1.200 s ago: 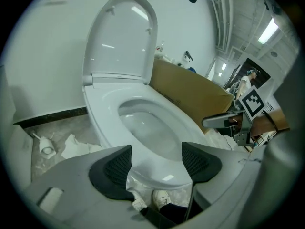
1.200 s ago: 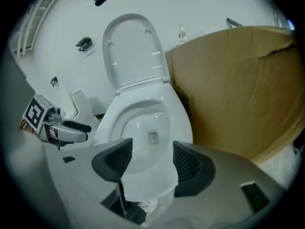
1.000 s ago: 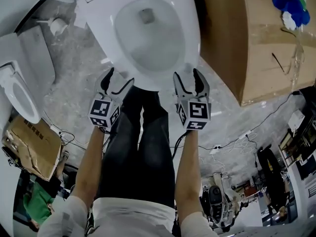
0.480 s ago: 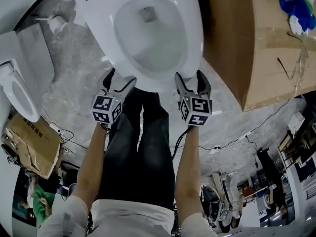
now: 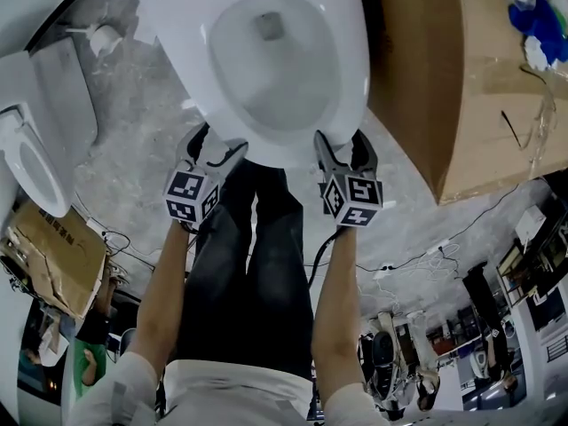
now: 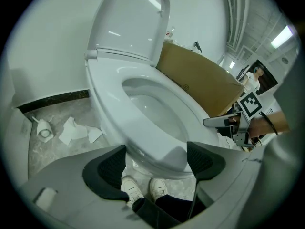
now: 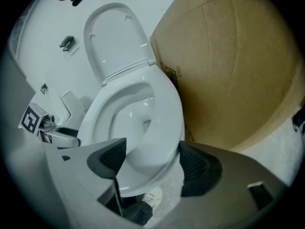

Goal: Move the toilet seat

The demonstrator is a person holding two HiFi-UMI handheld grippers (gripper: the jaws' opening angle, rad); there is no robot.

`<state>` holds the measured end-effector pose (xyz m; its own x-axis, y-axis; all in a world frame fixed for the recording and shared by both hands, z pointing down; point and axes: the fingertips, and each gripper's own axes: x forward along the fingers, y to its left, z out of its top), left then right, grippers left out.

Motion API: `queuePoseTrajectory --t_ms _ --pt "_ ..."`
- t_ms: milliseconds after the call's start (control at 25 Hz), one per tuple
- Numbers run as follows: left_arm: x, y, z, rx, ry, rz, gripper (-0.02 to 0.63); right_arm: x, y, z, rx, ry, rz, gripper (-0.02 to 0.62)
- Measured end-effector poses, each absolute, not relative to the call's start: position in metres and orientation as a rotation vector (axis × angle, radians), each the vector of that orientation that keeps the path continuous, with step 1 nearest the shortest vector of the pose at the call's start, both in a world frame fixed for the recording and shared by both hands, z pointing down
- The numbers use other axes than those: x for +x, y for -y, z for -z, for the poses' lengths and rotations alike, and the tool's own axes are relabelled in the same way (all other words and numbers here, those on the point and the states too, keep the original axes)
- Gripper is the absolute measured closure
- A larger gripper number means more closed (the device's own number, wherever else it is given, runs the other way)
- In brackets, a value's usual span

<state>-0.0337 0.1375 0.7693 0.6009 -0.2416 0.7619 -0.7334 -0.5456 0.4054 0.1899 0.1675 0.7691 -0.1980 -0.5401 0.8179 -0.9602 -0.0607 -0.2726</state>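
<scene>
Since both sets of jaws have spread wider and edged up to its near rim, the left gripper (image 5: pixel 211 145) and right gripper (image 5: pixel 343 145) stand released astride the toilet seat (image 5: pixel 355 60), which lies flat, ungripped, a grasp seemingly imminent; print on the cardboard box (image 5: pixel 461 87) at right is illegible.

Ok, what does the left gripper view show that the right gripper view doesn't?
Left gripper view only: torn paper and a paper roll on the floor. Right gripper view only: a small wall fitting. Both: the toilet seat down, the lid raised, the cardboard box, and the left tongs or right tongs open at the seat's front rim.
</scene>
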Motion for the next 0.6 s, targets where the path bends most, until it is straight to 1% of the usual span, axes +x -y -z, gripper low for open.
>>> queuePoseTrajectory --t_ms 320,600 --pt "-0.031 -0.137 -0.762 2.087 0.764 -0.803 0.219 0.190 -0.163 -0.760 1.689 1.768 -1.277 0.242" --pt "-0.030 -0.136 -0.748 2.099 0.767 -0.781 0.219 0.192 -0.163 -0.740 1.713 1.803 -1.282 0.244"
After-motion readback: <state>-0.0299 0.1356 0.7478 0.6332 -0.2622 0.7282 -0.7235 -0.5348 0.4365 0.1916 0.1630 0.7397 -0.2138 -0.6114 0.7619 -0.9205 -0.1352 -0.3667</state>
